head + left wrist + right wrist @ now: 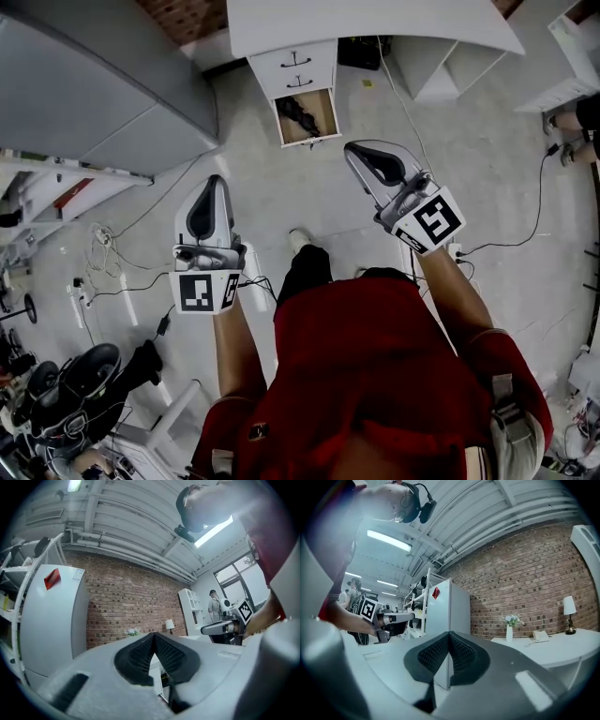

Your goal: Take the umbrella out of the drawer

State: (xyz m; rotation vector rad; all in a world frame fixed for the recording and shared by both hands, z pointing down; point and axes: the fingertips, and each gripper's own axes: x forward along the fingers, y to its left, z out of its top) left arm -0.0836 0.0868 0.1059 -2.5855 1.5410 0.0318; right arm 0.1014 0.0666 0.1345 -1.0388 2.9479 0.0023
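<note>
While drawer point(311, 142) stands open, umbrella point(300, 114) lies slantwise inside, along drawer's depth.

Ahead of the right gripper point(449, 635), a tall grey cabinet point(447, 606) stands next to a brick wall point(525, 573). To the gripper's right, a white desk point(567, 652) holds a vase of flowers point(509, 629), a telephone point(540, 636) and a small lamp point(569, 613).

Left tongs point(215, 180), right tongs point(352, 148): jaws together, level.
</note>
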